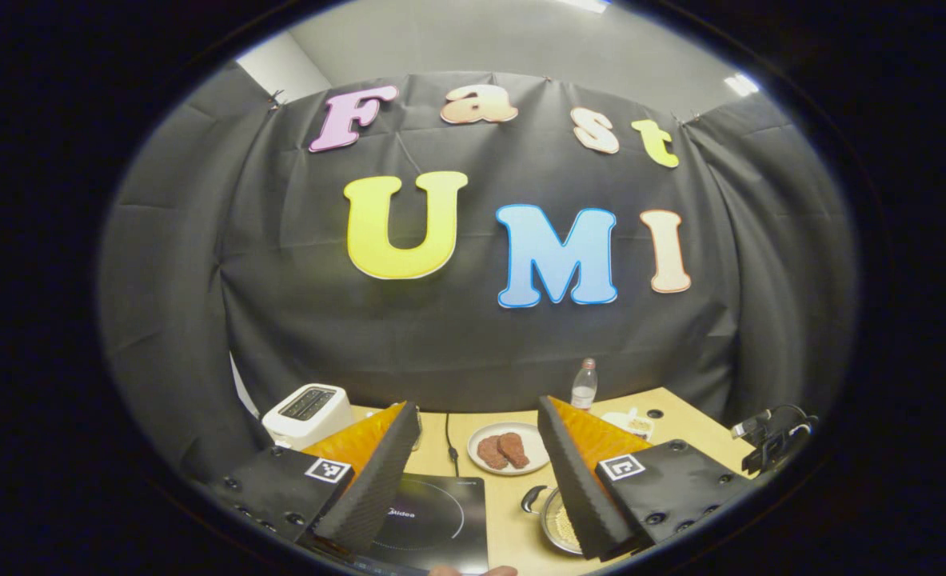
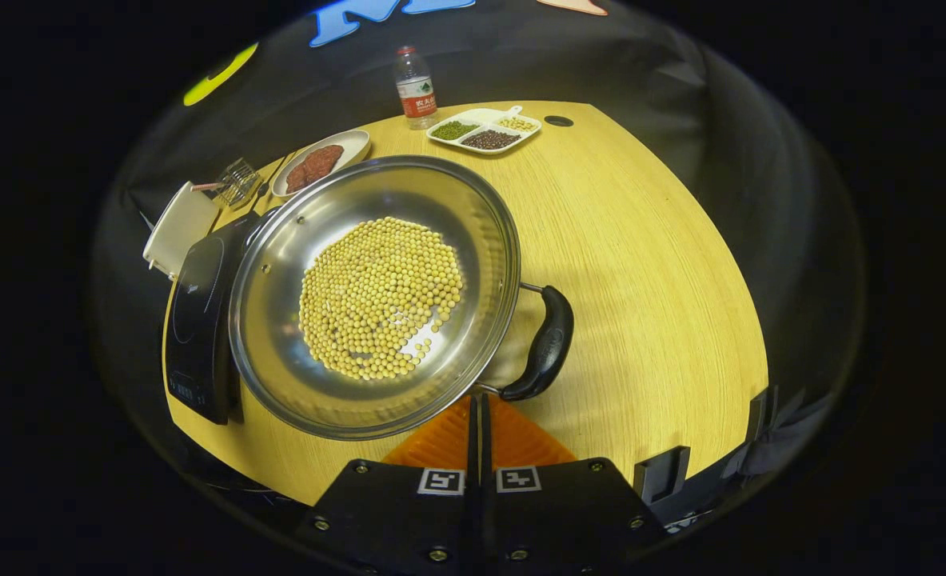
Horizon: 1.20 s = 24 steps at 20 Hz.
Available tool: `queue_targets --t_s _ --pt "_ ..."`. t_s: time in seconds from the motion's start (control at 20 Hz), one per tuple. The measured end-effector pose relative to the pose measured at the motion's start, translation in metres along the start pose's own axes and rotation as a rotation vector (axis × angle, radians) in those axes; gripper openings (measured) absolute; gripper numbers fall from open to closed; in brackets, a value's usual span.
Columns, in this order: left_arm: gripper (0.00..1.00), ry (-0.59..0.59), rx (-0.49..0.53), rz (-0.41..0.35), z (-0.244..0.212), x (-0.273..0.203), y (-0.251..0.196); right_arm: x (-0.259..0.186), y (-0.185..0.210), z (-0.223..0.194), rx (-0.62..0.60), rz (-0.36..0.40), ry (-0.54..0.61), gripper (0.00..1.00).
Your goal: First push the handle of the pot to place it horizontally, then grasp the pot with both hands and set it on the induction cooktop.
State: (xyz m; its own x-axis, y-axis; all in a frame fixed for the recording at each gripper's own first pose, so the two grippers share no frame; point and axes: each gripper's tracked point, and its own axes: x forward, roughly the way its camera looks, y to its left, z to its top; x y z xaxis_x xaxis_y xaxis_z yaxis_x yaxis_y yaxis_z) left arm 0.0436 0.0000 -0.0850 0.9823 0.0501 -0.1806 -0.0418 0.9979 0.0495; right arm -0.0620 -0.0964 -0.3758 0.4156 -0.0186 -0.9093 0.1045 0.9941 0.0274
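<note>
In the right gripper view the right gripper (image 2: 479, 416) has its two fingers pressed together with nothing between them, their tips just beside the near rim of the pot (image 2: 373, 296) and close to its black handle (image 2: 543, 344), though whether they touch the rim cannot be told. The pot is a wide steel pan with a layer of pale beans (image 2: 381, 298) across its bottom, and it stands on the wooden table (image 2: 640, 264). Its handle sticks out on the side away from the induction cooktop (image 2: 197, 316), which lies flat just beside the pot's opposite rim. Beyond the pot sit a plate of meat (image 2: 321, 162), a divided dish of grains (image 2: 484, 130) and a water bottle (image 2: 415, 88), all near the table's far edge. A white toaster (image 2: 178, 228) stands past the cooktop. In the left gripper view the left gripper (image 1: 480, 472) is spread wide and holds nothing, raised above the table with the cooktop under one finger and the pot's edge showing beside the other. The black cloth wall (image 1: 473, 336) rises behind the table and wraps round both sides, with a pale ceiling (image 1: 457, 40) above it.
</note>
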Motion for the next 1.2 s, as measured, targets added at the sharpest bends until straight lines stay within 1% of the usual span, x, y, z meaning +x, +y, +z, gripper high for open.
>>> queue_targets --t_s 0.1,0.15,0.2,0.3,0.65,1.0,1.05,1.2 --pt "0.95 0.004 0.0 0.001 -0.001 0.001 -0.002 0.001 -0.006 0.004 0.002 -0.005 -0.004 0.0" --pt "0.97 0.005 0.002 0.002 -0.001 0.002 -0.004 0.002 -0.009 0.007 0.003 -0.007 -0.005 0.0" --pt "0.95 0.007 0.003 0.001 -0.002 0.001 -0.006 0.002 -0.011 0.01 0.006 -0.009 -0.008 0.0" --pt "0.97 0.01 0.007 0.0 -0.002 0.003 -0.01 0.003 -0.016 0.015 0.012 -0.009 -0.01 0.0" --pt "0.95 0.017 0.015 -0.007 -0.003 0.008 -0.025 0.009 -0.028 0.029 0.014 -0.004 -0.015 0.0" --pt "0.95 0.027 0.022 -0.001 -0.005 0.014 -0.03 0.016 -0.039 0.043 -0.008 -0.013 -0.016 0.0" --pt "0.97 0.028 0.024 0.001 -0.004 0.014 -0.03 0.017 -0.041 0.045 -0.009 -0.014 -0.016 0.0" --pt "0.95 0.034 0.024 0.011 -0.007 0.017 -0.029 0.021 -0.046 0.053 -0.01 -0.02 -0.017 0.0"
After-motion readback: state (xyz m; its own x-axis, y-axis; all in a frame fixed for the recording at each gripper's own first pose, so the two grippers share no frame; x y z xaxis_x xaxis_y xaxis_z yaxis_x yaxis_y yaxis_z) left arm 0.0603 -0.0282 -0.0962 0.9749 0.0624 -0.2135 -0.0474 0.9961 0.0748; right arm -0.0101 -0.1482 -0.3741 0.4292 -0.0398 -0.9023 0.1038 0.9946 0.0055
